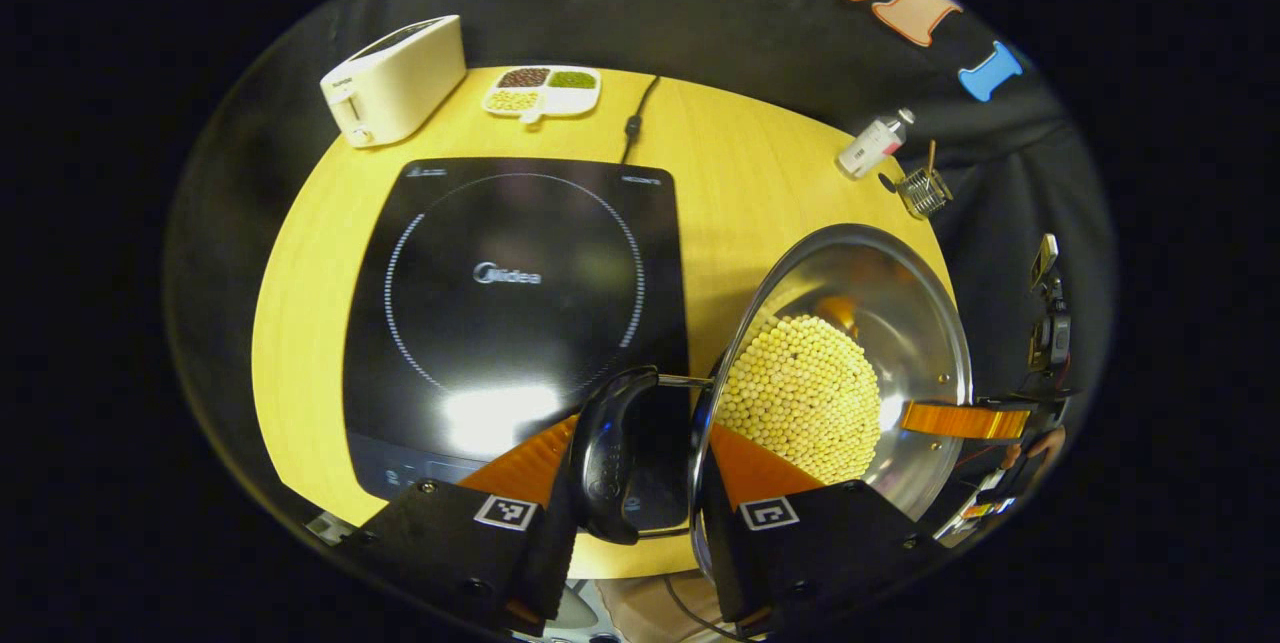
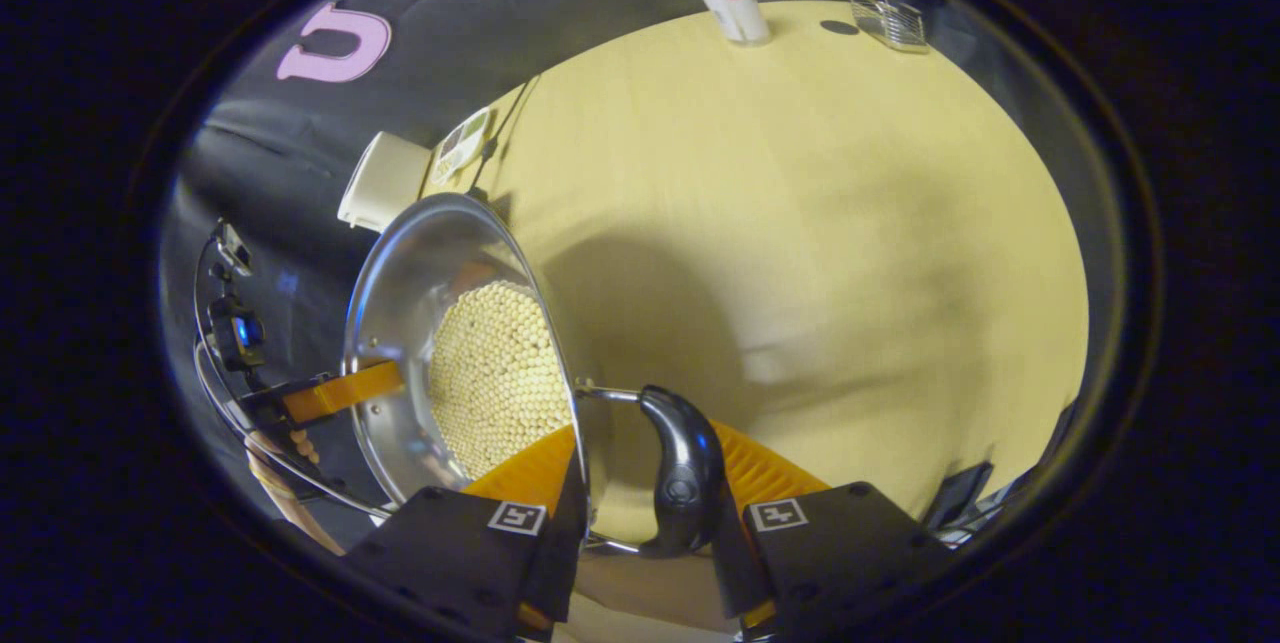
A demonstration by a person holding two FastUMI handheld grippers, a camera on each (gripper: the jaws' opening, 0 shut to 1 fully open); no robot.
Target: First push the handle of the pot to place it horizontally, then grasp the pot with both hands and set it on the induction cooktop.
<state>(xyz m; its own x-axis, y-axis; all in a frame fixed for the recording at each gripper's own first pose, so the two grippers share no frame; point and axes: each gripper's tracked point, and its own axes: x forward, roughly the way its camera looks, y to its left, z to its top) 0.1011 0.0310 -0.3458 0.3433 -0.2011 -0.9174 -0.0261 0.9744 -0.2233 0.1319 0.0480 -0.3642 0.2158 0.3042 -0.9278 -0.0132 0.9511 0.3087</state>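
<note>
Holding the pot [image 1: 850,343] tilted above the surface [image 1: 760,173], right of the cooktop [image 1: 510,313]. Left tool [image 1: 640,458] and right tool [image 2: 645,478] each clamp a side handle [image 1: 610,453].

A round wooden tabletop [image 1: 770,173] in pale yellow stood against a black cloth wall [image 1: 700,13] that hung in soft folds behind its far edge. A white toaster [image 1: 395,78] sat at the far left edge, with a divided dish [image 1: 542,91] of beans just beside it. At the far right edge stood a small bottle [image 1: 875,143] and, near it, a wire basket [image 1: 925,191]. A black cord [image 1: 636,118] ran over the far edge. Light glared on the wood, with soft shadows across its middle.
</note>
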